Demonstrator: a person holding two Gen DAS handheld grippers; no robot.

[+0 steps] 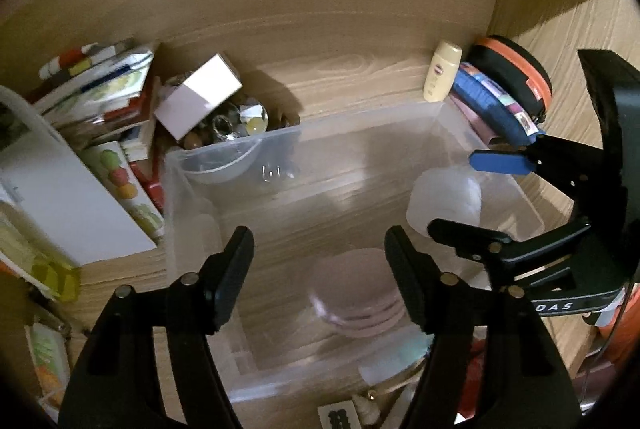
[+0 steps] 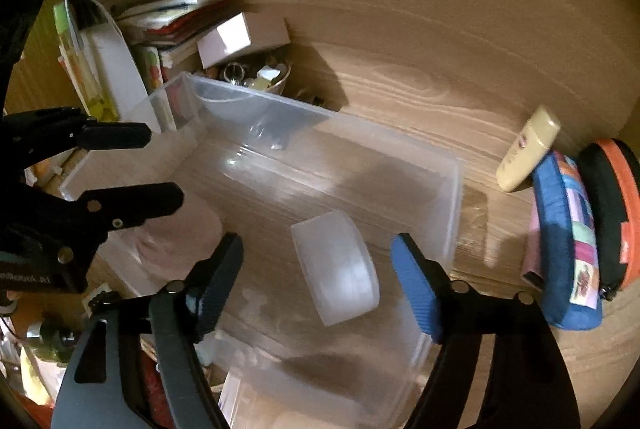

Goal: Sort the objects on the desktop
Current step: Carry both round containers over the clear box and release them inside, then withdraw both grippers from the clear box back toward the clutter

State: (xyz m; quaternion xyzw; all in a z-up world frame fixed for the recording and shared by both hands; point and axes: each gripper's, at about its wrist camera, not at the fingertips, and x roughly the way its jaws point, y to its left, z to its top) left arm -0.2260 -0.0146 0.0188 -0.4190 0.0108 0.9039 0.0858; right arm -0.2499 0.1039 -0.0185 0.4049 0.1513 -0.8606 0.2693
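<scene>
A clear plastic bin (image 1: 400,117) (image 2: 452,197) stands on the wooden desk. In it lie a pink round compact (image 1: 356,293) and a frosted white round jar (image 1: 444,205) (image 2: 340,265). My left gripper (image 1: 318,241) (image 2: 164,165) hangs open over the bin, with the pink compact below and between its black fingers, untouched. My right gripper (image 2: 318,245) (image 1: 454,195), with blue pads, is open too. The white jar sits between its fingers with a gap on each side.
Behind the bin's left corner, a bowl of small items (image 1: 240,117) (image 2: 260,77) carries a white box (image 1: 200,97). Stacked books (image 1: 100,85) fill the left. At the right stand a cream bottle (image 1: 442,71) (image 2: 528,149), a blue pouch (image 2: 568,241) and an orange-rimmed case (image 2: 612,209).
</scene>
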